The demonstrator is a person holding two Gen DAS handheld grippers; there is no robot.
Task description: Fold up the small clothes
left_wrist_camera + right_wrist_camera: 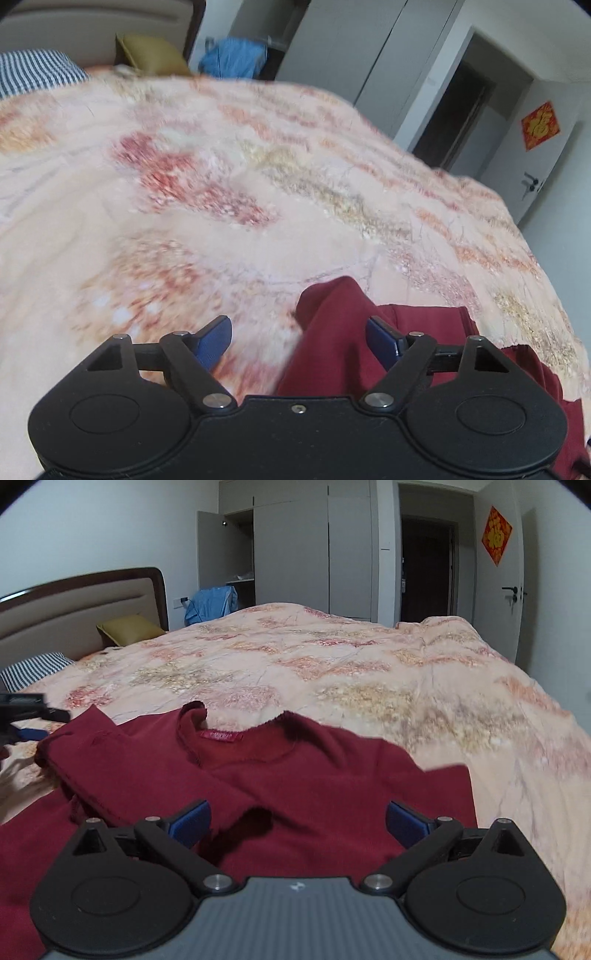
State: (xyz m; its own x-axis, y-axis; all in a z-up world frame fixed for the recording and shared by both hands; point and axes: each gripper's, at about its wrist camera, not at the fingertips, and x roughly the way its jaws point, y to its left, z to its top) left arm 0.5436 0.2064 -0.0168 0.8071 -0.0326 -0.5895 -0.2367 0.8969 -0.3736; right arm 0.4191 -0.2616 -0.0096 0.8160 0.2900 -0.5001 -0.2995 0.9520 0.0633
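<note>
Both the left gripper (pixel 299 338) and right gripper (pixel 298 821) are hovering spread, empty, over the red sweater (pixel 295 775); the folded-in sleeve (pixel 122 771) is risking slipping loose if snagged.

Home bedroom: bed (pixel 369 672) with headboard (pixel 74 605), pillows (pixel 129 629), built-in wardrobe (pixel 291 554).

Red diamond paper (pixel 496 535) on white door (pixel 498 602): gold character, illegible. Red neck label (pixel 221 736) inside maroon sweater (pixel 295 794): print unreadable.

Dark red sweater (pixel 295 775) on a peach, red-and-gold floral bedspread (pixel 369 664).
</note>
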